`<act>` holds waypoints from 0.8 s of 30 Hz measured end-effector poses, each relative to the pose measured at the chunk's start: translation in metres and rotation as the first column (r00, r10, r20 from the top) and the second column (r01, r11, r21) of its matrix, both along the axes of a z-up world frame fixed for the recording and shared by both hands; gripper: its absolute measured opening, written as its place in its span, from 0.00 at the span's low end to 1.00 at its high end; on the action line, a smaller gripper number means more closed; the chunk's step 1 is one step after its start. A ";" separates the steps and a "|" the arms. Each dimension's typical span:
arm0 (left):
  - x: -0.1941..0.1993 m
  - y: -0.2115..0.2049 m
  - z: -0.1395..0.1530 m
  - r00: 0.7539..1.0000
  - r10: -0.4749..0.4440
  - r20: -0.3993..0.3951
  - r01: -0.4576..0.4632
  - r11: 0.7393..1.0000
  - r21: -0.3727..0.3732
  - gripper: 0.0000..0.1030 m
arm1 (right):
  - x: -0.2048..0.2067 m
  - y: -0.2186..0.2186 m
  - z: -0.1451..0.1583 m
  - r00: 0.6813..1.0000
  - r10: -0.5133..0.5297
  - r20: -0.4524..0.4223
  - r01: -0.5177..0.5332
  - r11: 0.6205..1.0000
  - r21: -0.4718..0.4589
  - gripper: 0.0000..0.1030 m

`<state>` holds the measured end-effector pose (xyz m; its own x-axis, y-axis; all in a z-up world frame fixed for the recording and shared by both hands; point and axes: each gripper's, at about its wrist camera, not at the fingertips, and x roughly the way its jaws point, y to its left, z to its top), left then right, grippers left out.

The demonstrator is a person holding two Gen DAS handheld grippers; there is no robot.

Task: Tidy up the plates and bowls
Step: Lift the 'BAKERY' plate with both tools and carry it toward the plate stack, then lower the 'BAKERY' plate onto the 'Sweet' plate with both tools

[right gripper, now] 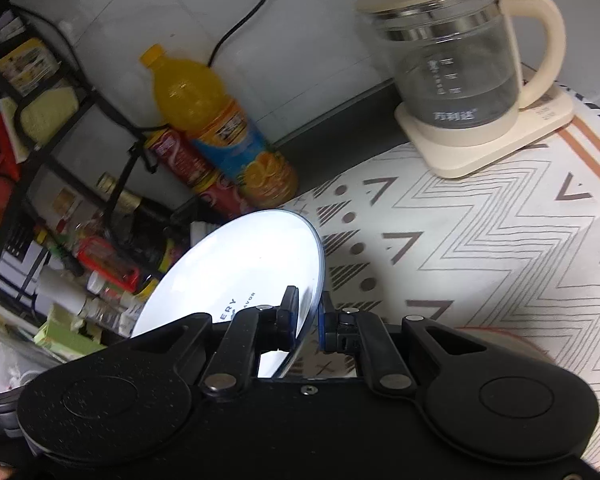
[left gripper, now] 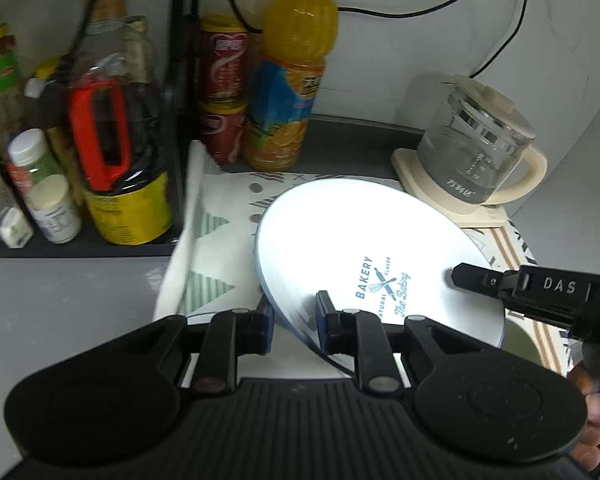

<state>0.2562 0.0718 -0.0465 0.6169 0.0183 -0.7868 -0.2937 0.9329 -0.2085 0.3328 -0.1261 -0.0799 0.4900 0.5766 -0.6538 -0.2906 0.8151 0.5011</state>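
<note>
Both tongs clamp one white plate [left gripper: 364, 248] by its rim, tilted clear of the table: left tongs [left gripper: 294, 320] pinch the near edge, right tongs [right gripper: 310, 320] are nearly shut on the opposite edge. The two-sided hold likely steadies a wide, slippery disc during carrying. Beyond the tongs stand a juice bottle [left gripper: 288, 80] and a glass kettle [right gripper: 456, 64]; patterned cloth [right gripper: 480, 248] lies beneath.

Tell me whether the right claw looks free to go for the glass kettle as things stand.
Probably not yet. The right claw is shut on the rim of the white plate, which the left claw also grips. The patterned cloth before the glass kettle looks bare, so only the plate hinders.
</note>
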 end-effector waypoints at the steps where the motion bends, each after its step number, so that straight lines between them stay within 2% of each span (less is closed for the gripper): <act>1: -0.004 0.002 0.000 1.000 0.010 -0.003 -0.010 1.000 -0.003 0.19 | -0.002 0.002 0.000 1.000 0.010 0.002 -0.010 1.000 -0.002 0.09; 8: -0.027 0.010 0.000 0.998 0.061 -0.010 -0.061 0.998 -0.001 0.19 | -0.014 0.016 -0.004 0.998 0.057 -0.003 -0.057 0.998 -0.002 0.09; 24: -0.079 0.034 -0.017 0.983 0.168 -0.070 -0.170 0.985 -0.015 0.19 | -0.056 0.051 -0.017 0.985 0.175 -0.002 -0.174 0.982 -0.074 0.10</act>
<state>0.1775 0.1058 -0.0632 0.5513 0.1008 -0.8282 -0.4610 0.8641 -0.2018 0.2769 -0.0750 -0.0966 0.3892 0.6038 -0.6956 -0.4339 0.7864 0.4398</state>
